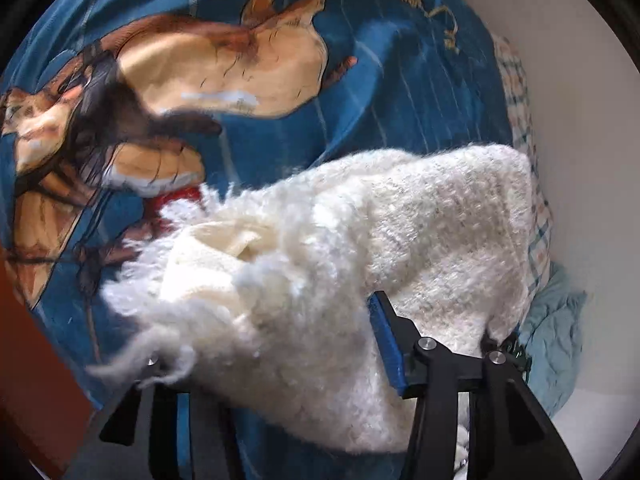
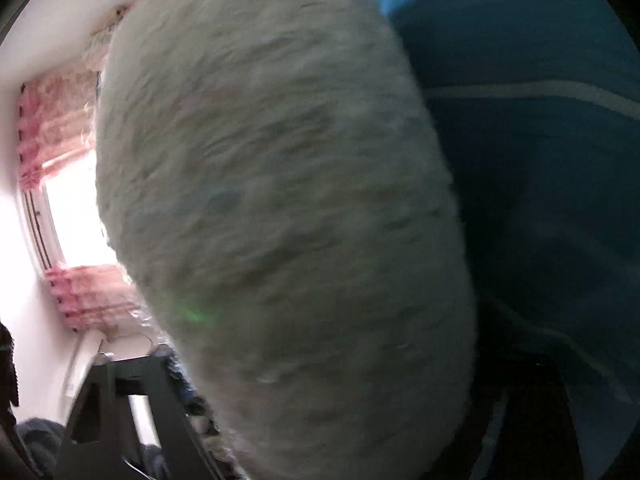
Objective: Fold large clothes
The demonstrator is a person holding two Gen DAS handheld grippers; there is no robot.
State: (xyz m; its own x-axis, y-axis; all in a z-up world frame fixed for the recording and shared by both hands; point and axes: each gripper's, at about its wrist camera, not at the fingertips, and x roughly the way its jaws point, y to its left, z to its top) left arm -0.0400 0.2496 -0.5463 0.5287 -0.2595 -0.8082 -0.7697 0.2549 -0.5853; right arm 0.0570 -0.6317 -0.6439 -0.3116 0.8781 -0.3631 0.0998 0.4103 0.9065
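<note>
A fluffy white sweater (image 1: pixel 360 264) lies heaped on a blue printed bedspread (image 1: pixel 400 92), its far edge rounded and its near edge draped over the left hand-held gripper (image 1: pixel 280 356). One blue-padded finger (image 1: pixel 386 344) of that gripper shows on the right, its pad face bare and clear of the wool; the other finger is buried under loose strands of fleece at the left, so the jaws stand partly apart with the knit bunched over them, and a firm pinch cannot be told. To the right of the sweater the bedspread ends at a checked cloth (image 1: pixel 520 128) along a white wall (image 1: pixel 580 120), with one crumpled pale blue cloth (image 1: pixel 556 336) in the corner; open room is tight on that side. At the left a reddish-brown edge (image 1: pixel 24 320) borders the bedspread.

From the right wrist camera, the same sweater (image 2: pixel 280 220) fills the middle of the view, blurred, with blue fabric (image 2: pixel 540 160) beyond it on the right. One dark finger (image 2: pixel 120 412) of the right hand-held gripper (image 2: pixel 280 420) shows at lower left, free of the wool; the other finger is hidden, so whether it grips cannot be told. Behind, one bright window (image 2: pixel 76 216) with pink curtains (image 2: pixel 60 120).
</note>
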